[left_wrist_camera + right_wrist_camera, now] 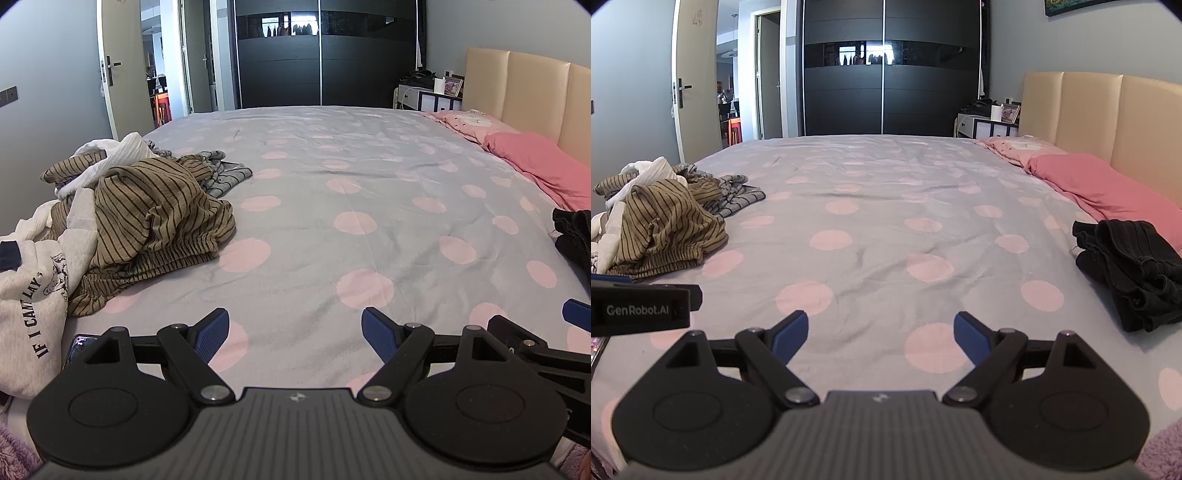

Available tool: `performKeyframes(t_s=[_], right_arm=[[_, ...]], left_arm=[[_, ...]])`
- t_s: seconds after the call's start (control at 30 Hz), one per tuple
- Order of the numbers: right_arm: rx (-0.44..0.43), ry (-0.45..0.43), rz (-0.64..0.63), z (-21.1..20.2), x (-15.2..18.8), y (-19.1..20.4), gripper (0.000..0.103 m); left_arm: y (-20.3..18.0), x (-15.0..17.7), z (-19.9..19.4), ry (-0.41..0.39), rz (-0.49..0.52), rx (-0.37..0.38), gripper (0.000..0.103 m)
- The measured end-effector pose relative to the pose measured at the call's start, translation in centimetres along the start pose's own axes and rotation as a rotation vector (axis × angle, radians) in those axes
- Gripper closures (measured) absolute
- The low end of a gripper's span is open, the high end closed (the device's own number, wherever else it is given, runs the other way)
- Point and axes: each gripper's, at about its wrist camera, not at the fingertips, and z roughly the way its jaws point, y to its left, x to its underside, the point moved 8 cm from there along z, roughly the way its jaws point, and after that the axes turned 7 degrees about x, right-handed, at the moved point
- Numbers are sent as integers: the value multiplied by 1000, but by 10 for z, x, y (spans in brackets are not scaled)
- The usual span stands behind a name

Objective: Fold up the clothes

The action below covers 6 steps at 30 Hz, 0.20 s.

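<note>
Facing across the grey bedspread with pink polka dots (332,229), both tools hang low over its near edge, side by side, and neither carries anything. The left gripper (295,334) has its blue-padded fingers spread wide with only bedspread between them, and the right gripper (881,336) stands just as wide apart over bare cover. What the next reach turns on is the heap of unfolded laundry, which lies forward and to the left of both tools: an olive-brown top with thin dark stripes (147,206) is crumpled on top, a white ribbed garment (110,151) and a grey striped piece (225,173) sit behind it, and a pale grey sweatshirt printed with black lettering (33,306) slumps nearest the bed's edge. From the left wrist view that heap sits close off the left finger, while in the right wrist view the same striped top (668,225) is farther off, beyond the left tool's body at the frame's left. So the left hand looks the nearer one for the pick. The top's elastic hem runs roughly left to right along its near side. A folded black garment (1134,269) rests well apart on the right, near the pink pillow (1108,192), likely already done.
</note>
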Motion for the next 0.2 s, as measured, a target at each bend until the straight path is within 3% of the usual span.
performKeyframes(t_s=[0.2], right_arm=[[-2, 2, 0, -1, 0, -1, 15]], left_arm=[[0, -1, -1, -11, 7, -8, 24]])
